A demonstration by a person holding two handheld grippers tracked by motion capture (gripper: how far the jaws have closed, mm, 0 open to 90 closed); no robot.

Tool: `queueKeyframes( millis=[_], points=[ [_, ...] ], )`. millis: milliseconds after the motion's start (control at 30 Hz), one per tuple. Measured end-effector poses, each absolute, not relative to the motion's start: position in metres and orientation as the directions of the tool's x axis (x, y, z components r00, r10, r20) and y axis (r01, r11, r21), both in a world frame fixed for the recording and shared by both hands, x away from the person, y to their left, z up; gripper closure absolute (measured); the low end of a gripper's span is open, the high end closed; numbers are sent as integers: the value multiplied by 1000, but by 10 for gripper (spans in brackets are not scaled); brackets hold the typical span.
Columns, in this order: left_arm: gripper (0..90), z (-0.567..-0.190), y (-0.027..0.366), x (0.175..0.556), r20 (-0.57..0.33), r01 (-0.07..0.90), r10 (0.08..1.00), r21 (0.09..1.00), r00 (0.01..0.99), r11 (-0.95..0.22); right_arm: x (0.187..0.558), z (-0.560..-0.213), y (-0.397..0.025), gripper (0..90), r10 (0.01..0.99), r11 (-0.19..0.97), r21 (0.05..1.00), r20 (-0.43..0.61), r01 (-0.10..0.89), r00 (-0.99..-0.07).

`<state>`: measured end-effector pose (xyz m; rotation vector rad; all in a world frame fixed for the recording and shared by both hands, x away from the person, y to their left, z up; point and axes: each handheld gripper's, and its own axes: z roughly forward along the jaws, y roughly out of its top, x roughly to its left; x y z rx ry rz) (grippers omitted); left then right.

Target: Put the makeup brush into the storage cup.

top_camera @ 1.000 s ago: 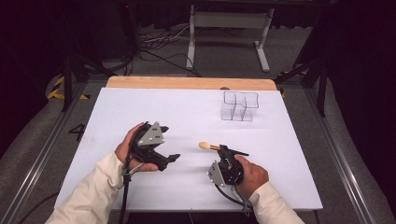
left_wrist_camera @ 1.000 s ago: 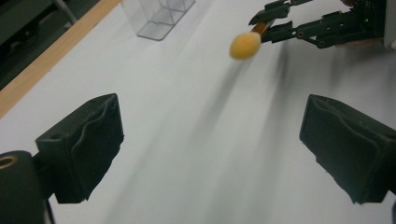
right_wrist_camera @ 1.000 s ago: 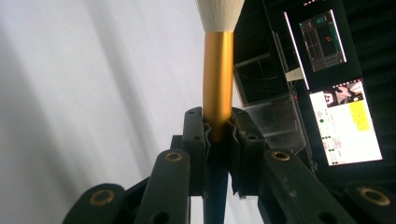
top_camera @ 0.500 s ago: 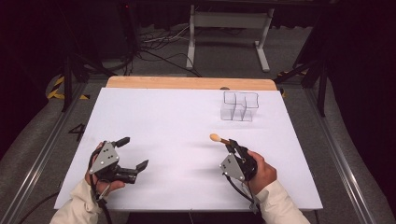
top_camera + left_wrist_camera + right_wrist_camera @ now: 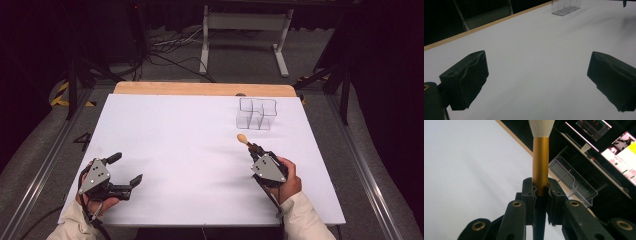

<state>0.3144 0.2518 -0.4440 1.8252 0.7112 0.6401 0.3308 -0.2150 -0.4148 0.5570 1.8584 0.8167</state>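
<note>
On a smooth white table (image 5: 190, 150), the left gripper (image 5: 127, 170) rests at seven o'clock with jaws wide apart, while the right gripper (image 5: 256, 149) at four o'clock clamps a gold-handled brush (image 5: 243, 139) pointing toward the clear plastic organizer (image 5: 256, 113) at one o'clock.

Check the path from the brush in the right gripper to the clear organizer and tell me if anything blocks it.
Nothing visible blocks it. The right gripper is shut on the brush, whose tip points toward the clear organizer, with bare white table between them. The left gripper sits open far off near the table's front left corner.
</note>
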Motion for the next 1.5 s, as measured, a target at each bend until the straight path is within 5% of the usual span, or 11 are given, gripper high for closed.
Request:
queueKeyframes(
  millis=[867, 1500],
  points=[
    [51, -448, 256, 310, 104, 184, 735, 936, 670, -300, 363, -391, -265, 790, 848, 190, 979, -126, 74, -515],
    [48, -447, 260, 309, 96, 180, 748, 943, 656, -279, 385, -370, -281, 791, 866, 75, 997, -60, 11, -497]
  ],
)
